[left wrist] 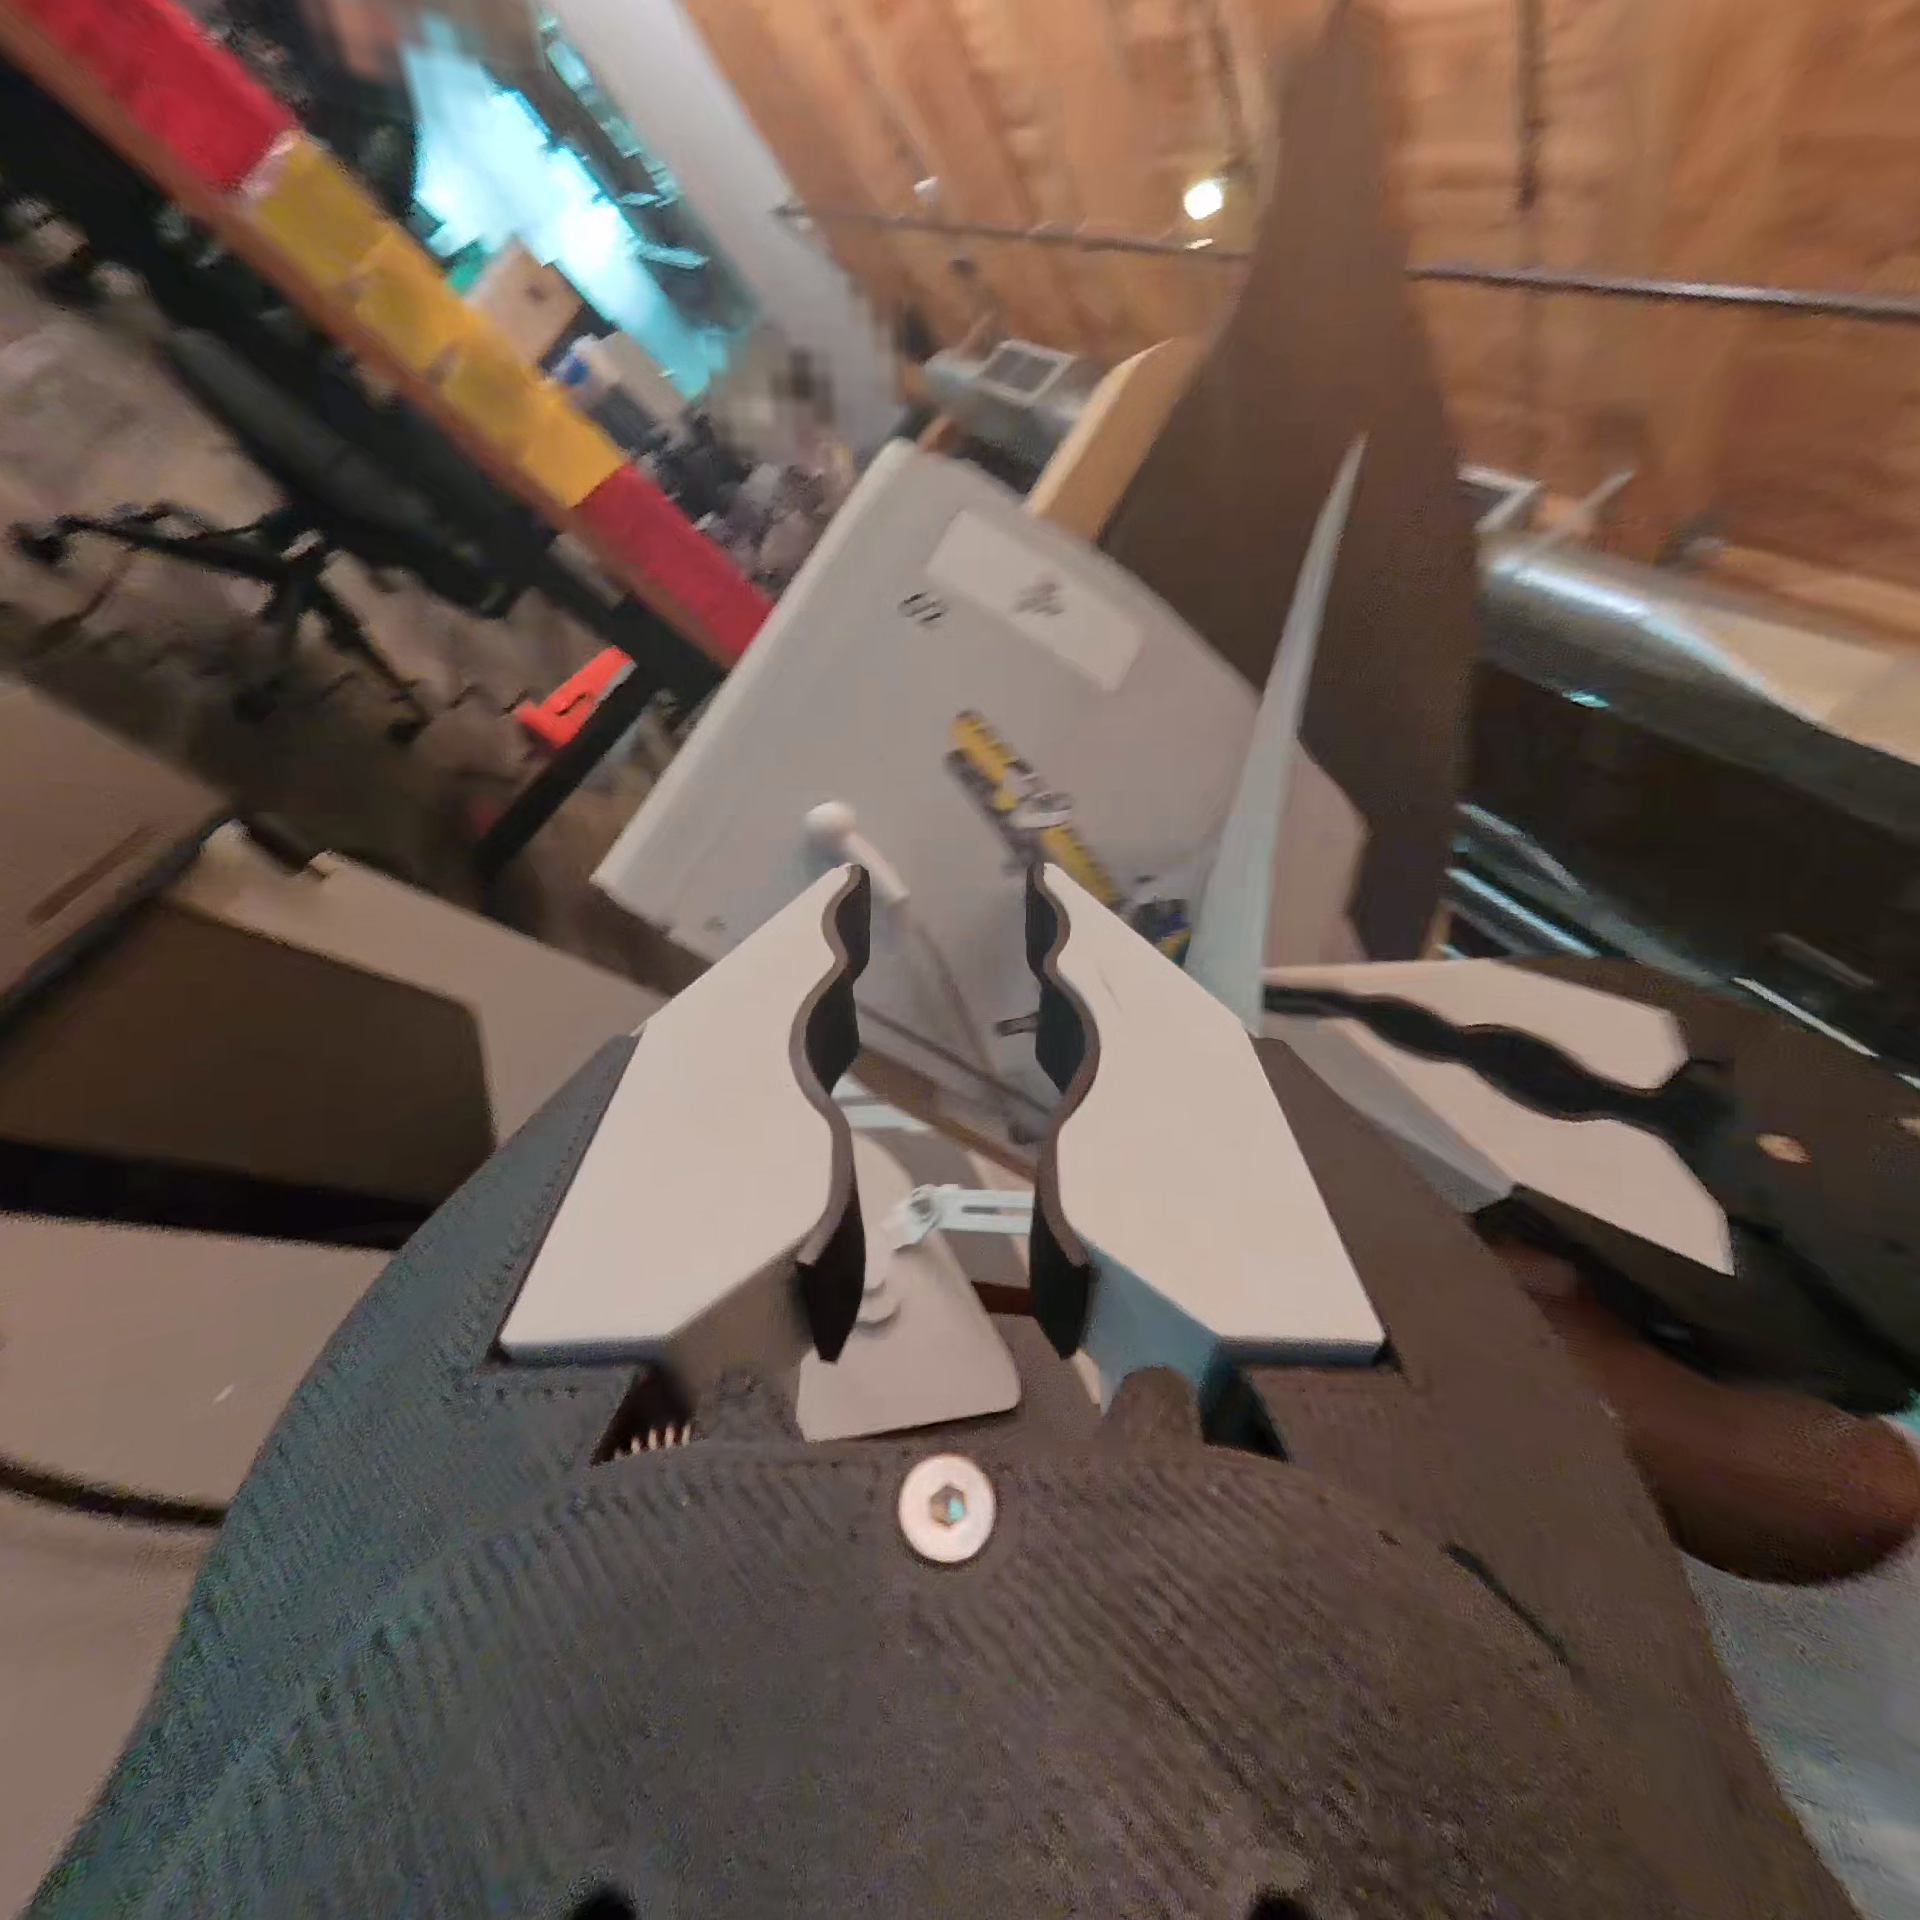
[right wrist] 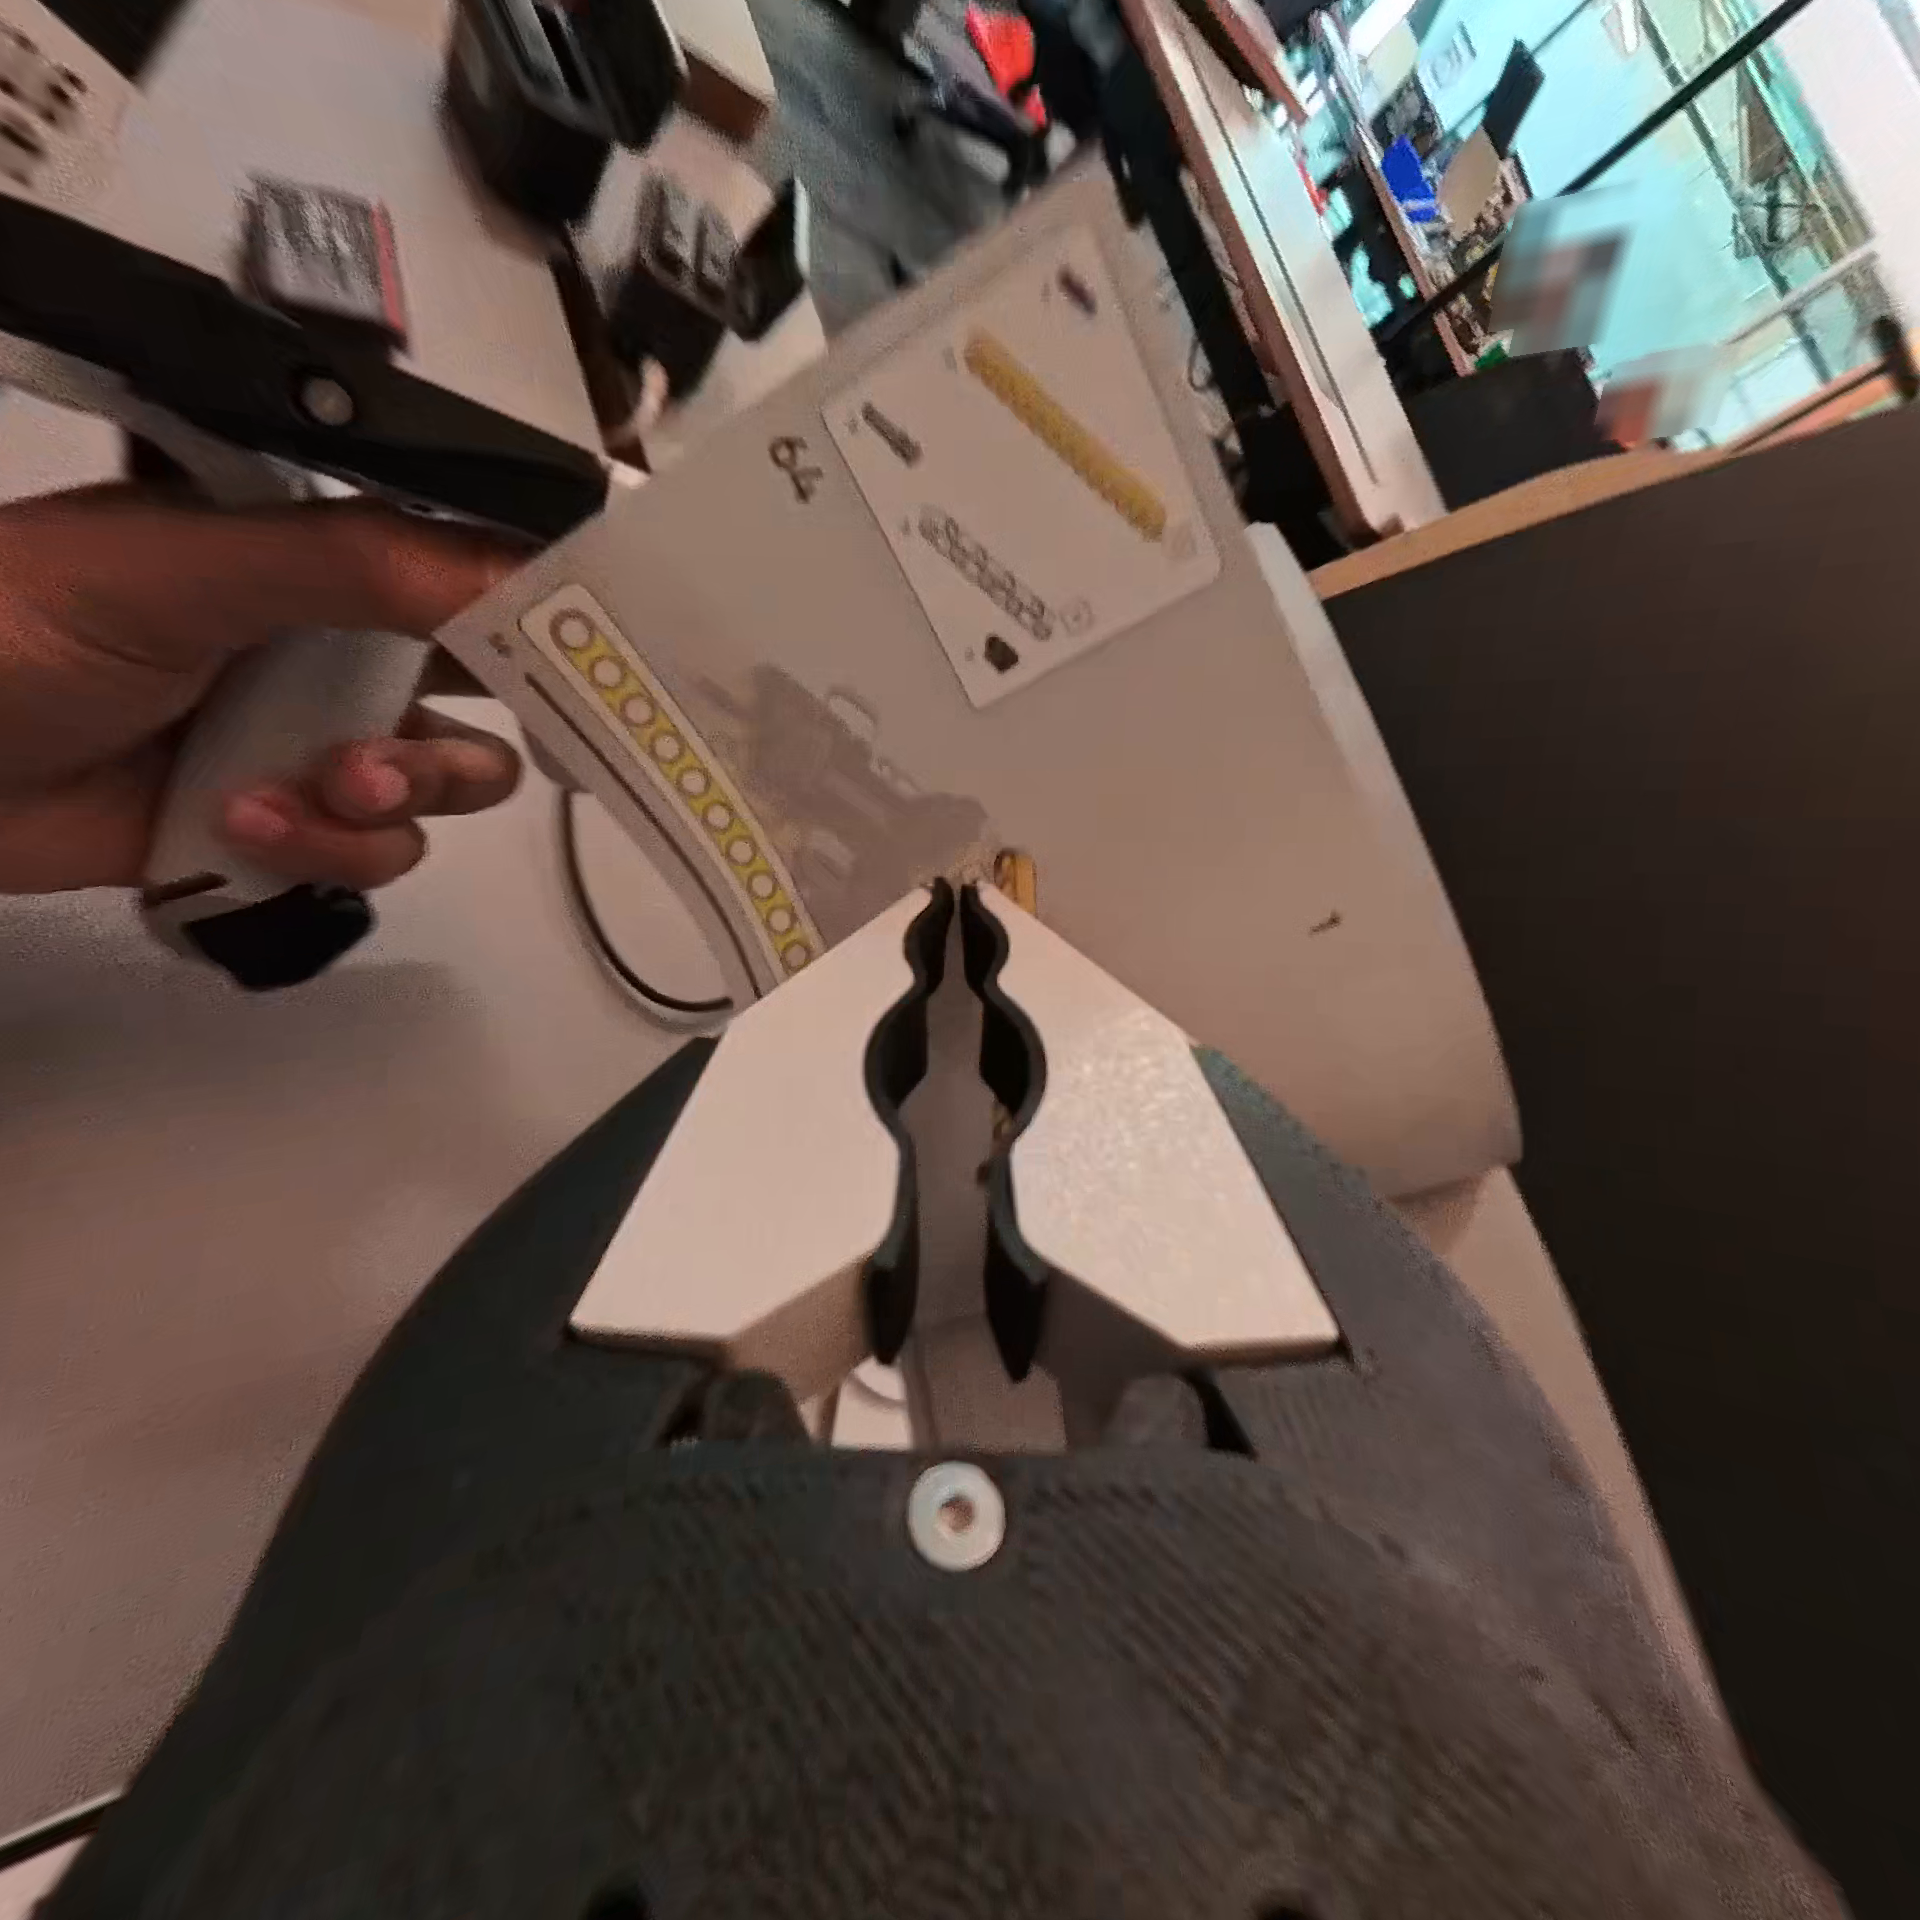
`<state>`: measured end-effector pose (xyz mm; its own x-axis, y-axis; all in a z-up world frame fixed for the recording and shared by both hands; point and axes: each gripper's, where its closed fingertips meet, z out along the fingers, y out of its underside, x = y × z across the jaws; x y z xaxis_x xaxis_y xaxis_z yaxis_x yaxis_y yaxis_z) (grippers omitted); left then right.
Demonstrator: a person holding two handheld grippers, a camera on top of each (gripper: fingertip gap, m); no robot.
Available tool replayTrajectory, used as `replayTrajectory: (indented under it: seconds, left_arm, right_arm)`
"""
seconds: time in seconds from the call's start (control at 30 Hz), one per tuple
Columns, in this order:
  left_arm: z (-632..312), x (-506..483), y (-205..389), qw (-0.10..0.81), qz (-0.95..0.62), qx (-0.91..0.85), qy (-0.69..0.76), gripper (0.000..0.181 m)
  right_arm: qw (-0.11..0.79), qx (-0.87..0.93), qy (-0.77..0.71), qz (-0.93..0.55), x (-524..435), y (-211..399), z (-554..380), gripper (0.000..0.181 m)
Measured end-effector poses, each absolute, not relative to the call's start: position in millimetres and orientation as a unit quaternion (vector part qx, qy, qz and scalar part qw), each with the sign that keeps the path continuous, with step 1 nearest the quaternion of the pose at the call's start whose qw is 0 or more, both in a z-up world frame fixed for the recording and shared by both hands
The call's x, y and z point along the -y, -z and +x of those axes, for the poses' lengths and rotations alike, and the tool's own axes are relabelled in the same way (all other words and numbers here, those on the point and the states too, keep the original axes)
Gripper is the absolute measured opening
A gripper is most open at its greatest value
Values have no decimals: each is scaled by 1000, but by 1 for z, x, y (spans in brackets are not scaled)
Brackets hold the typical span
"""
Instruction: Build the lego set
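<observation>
The lego instruction booklet [right wrist: 1039, 727] stands open and lifted, its pages showing drawings of yellow and grey beams. My right gripper [right wrist: 956, 896] is shut on the lower edge of a booklet page, and the paper runs between its pads. In the left wrist view the same booklet [left wrist: 883, 665] faces me, with one page [left wrist: 1283, 748] seen edge-on, pinched by the right gripper [left wrist: 1455, 1049]. My left gripper [left wrist: 948, 883] is open and empty, just in front of the page. It also shows in the right wrist view [right wrist: 561, 488], held by a hand [right wrist: 156, 644]. No loose bricks show clearly.
A white table [right wrist: 208, 1143] carries a black cable loop [right wrist: 613, 956] and small dark boxes [right wrist: 322, 249] at the back. A dark panel [right wrist: 1662, 935] stands close on the right. A shelf beam with red and yellow tape [left wrist: 468, 343] lies behind. Both views are blurred. There is about 7 cm between the tips of the two grippers.
</observation>
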<state>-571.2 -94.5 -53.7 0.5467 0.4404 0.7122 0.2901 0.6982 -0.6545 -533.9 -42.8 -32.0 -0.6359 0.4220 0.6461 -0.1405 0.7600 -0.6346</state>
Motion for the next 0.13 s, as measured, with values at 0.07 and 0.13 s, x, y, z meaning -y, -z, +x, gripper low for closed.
replayTrajectory:
  seconds: [0.07, 0.13]
  left_arm:
    - [-578, 89, 65, 769, -402, 496, -46, 35]
    - [-585, 83, 71, 747, -419, 514, -42, 38]
  right_arm:
    - [456, 843, -275, -74, 43, 33, -549, 0]
    - [503, 833, -224, -61, 41, 27, -564, 0]
